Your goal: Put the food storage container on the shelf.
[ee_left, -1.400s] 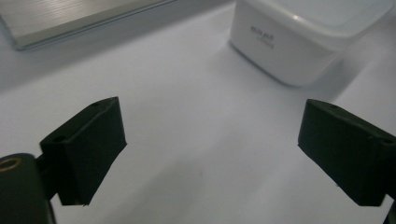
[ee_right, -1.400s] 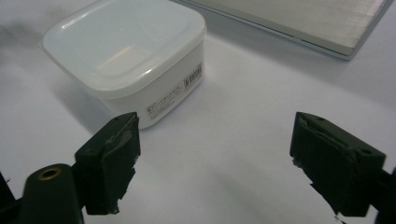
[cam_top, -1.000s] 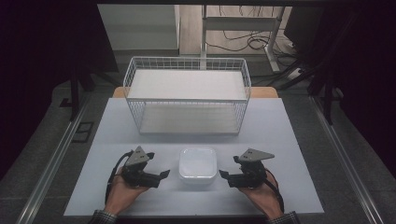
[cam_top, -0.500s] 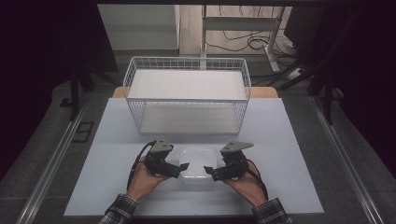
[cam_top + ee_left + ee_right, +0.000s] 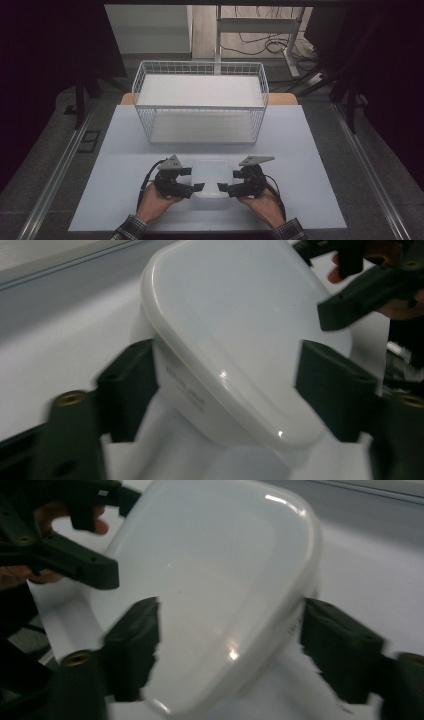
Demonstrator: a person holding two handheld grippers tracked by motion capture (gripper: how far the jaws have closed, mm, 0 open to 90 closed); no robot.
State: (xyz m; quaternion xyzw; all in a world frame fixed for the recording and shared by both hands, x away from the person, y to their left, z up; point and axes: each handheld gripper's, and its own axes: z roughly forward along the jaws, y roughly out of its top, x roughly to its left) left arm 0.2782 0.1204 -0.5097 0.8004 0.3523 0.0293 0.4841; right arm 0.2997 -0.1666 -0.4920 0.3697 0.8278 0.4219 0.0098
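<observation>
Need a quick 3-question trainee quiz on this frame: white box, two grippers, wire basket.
1. True or false: the white lidded box sits inside the wire basket.
2. Which grippers have the box between their jaws? A) left gripper alone B) right gripper alone C) both
3. Fill in: the basket stands ____ the box, seen from the person's side.

Key
1. False: it rests on the table, in front of the basket.
2. C: one at each end; both sets of jaws have just been closing.
3. Behind.
</observation>
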